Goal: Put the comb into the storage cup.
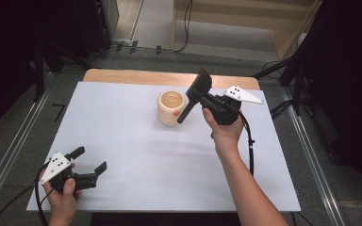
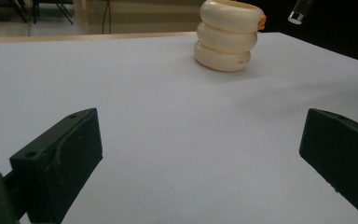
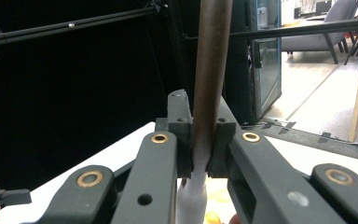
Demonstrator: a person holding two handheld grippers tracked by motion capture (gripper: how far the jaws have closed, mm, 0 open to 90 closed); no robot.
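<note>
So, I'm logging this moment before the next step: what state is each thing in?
Left gripper: open, empty, low over the table.
Right gripper: shut on the spatula.
Spatula: held tilted, blade up, handle end beside the cup.
Cup: upright on the table.

No legible text, label, brand, number or sign anywhere.

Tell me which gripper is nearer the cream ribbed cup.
Right. The right gripper sits just beside the cream ribbed cup, holding a dark tool next to it; the left gripper rests far off at the table's near left corner.
</note>
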